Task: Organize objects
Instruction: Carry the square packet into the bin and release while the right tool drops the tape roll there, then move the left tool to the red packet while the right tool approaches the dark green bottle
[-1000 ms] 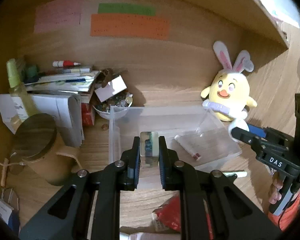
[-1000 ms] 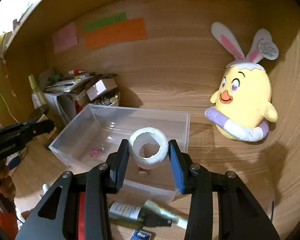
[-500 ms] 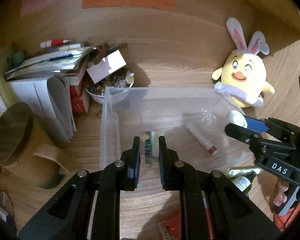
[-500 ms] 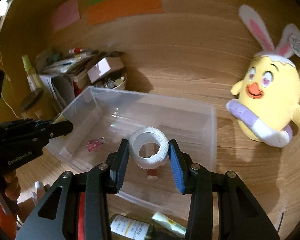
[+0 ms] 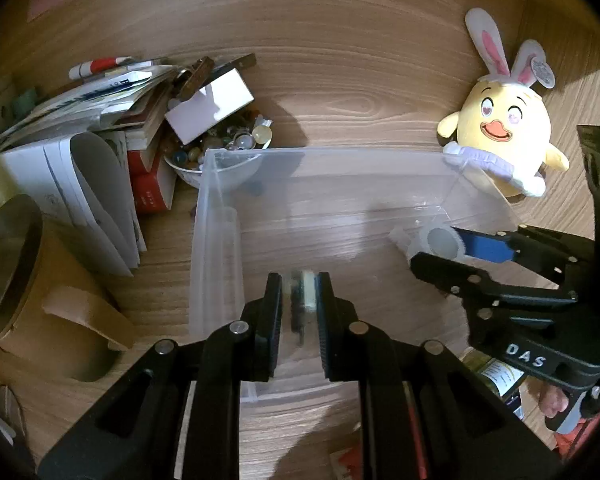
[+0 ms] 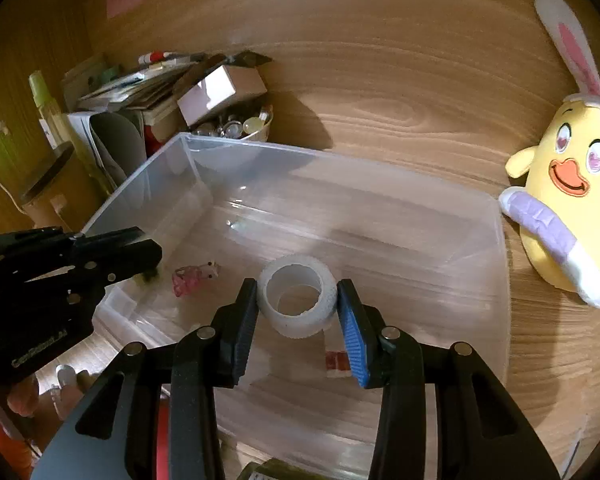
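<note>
Black plastic left gripper (image 5: 298,304) and right gripper (image 6: 297,312) (silver screws); one blue right pad (image 6: 350,332).

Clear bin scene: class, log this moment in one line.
left gripper: holds small item | right gripper: holds tape roll | both over clear bin

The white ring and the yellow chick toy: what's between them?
In the right wrist view, just the clear bin's wall, then bare wood, separates the white ring from the chick toy.
</note>
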The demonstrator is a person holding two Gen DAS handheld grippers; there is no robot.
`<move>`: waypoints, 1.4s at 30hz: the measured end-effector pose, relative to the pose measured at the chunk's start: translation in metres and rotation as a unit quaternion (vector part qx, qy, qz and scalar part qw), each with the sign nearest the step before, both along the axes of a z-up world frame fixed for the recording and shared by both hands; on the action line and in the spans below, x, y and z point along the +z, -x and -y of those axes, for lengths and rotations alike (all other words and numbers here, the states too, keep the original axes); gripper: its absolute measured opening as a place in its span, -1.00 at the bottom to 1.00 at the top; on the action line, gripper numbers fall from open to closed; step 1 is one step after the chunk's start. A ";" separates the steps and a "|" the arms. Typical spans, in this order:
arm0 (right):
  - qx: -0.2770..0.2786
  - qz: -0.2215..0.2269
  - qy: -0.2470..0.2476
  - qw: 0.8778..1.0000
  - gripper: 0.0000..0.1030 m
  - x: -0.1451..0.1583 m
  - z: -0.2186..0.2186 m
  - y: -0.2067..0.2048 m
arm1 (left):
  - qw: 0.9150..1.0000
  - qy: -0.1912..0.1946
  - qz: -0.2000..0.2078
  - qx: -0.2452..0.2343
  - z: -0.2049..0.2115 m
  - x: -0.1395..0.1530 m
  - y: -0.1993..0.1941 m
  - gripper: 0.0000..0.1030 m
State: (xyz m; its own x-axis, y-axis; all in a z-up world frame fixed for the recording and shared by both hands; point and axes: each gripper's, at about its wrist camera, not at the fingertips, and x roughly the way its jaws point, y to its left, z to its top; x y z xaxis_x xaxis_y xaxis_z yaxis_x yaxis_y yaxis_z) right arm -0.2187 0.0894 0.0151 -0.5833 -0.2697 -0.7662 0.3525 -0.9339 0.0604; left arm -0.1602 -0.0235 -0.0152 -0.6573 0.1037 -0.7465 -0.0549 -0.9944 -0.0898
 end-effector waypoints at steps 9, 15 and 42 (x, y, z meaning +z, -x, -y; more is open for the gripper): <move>0.000 0.010 0.001 1.000 -0.27 -0.002 0.005 0.004 | 1.000 0.000 0.003 -0.003 0.000 0.001 0.000 -0.61; -0.003 -0.009 -0.020 1.000 -0.11 0.003 0.008 -0.002 | 1.000 -0.004 -0.009 -0.005 -0.001 0.009 -0.009 -0.22; -0.064 -0.092 0.000 0.994 0.48 0.046 -0.075 -0.097 | 0.998 0.005 -0.049 -0.026 -0.019 0.036 -0.090 0.77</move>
